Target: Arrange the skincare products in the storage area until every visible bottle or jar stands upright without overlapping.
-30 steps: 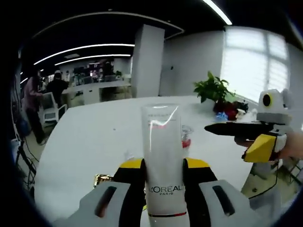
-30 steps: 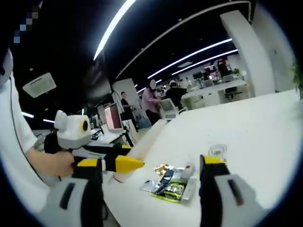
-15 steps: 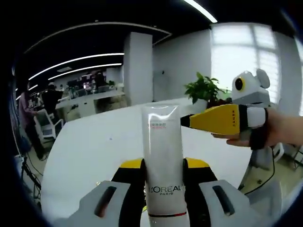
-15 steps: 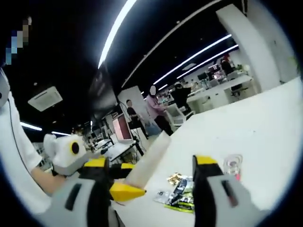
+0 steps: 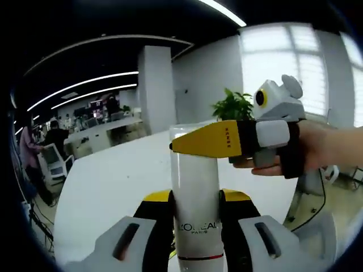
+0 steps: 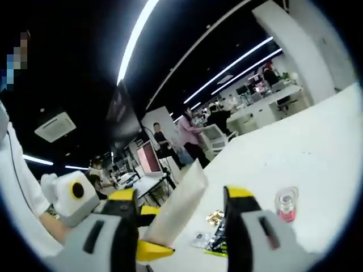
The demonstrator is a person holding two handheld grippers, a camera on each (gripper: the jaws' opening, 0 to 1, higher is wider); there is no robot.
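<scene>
Left gripper view: tube [image 5: 195, 192] clamped in left hand-held gripper [image 5: 195, 212], top hidden behind right's [image 5: 212, 139] unclear jaws

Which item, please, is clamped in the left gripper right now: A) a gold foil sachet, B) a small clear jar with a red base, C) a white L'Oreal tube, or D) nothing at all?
C: in the left gripper view the white tube marked L'OREAL PARIS stands between the left gripper fingers, while the right gripper reaches across its top end.
</scene>
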